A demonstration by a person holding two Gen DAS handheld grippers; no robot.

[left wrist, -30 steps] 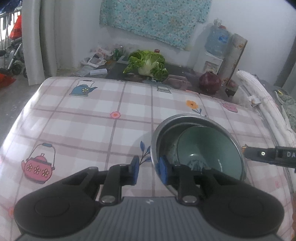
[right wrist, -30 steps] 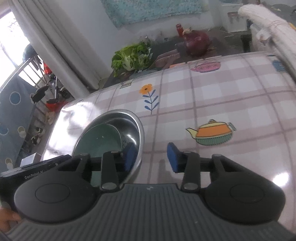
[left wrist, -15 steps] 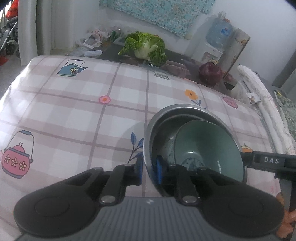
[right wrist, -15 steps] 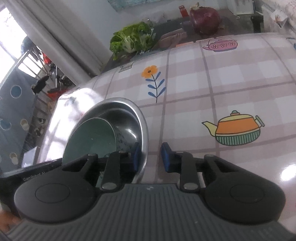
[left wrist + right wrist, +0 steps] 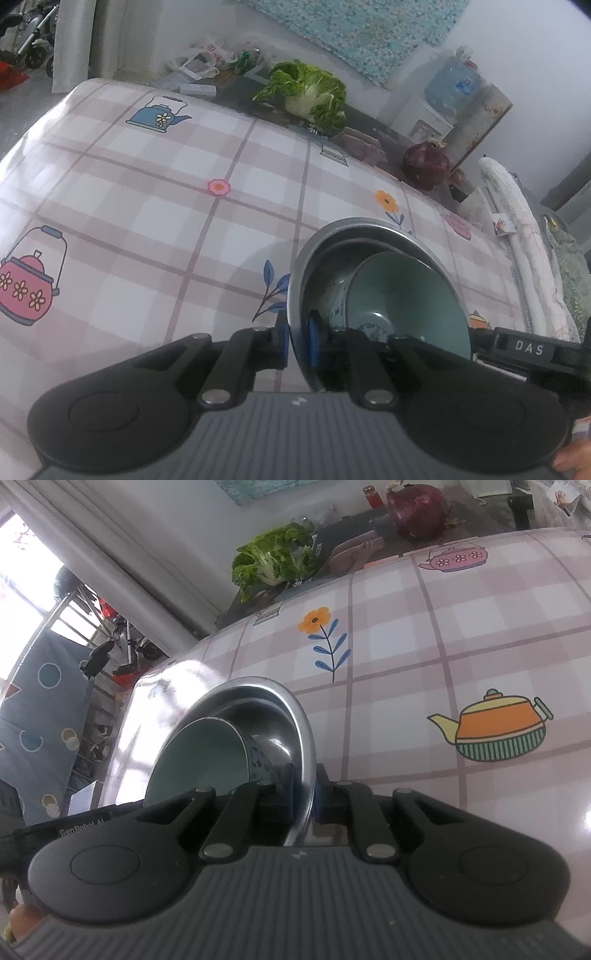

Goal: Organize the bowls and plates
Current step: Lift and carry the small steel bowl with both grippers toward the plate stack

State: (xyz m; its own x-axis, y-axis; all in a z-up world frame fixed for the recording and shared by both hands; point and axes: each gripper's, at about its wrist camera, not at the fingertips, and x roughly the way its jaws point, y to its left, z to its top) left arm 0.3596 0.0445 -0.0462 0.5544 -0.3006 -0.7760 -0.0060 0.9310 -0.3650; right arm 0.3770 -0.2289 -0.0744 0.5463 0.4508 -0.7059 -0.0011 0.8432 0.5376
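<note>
**A:** Where do things stand?

**B:** The wide, shallow stainless-steel bowl (image 5: 373,236) sits on the surface covered in pink checked oilcloth with teapot prints (image 5: 155,206), and a smaller pale-green ceramic bowl with a blue pattern outside (image 5: 402,291) lies tilted inside it. The left claw (image 5: 297,341) is pinching the steel rim on the near-left side, one blue pad inside the wall and one outside. The right claw (image 5: 304,799) pinches the rim on the opposite side in the same way.

**A:** So a two-handed lift looks like the step in hand. How to do it well?

**B:** Raise both hands together at the same pace. The rim is thin, smooth metal, so I'd expect it to slip if one side leads and the bowl tips.

**A:** And the green bowl?

**B:** It's loose and leaning against the steel wall, so it will probably slide or clatter if the steel bowl tips. Keep the steel bowl level and move slowly.

**A:** Anything in the way?

**B:** The cloth nearby is bare; the green leafy cabbage (image 5: 310,96) and the dark red round vegetable (image 5: 426,168) lie well apart, beyond the far edge.
</note>
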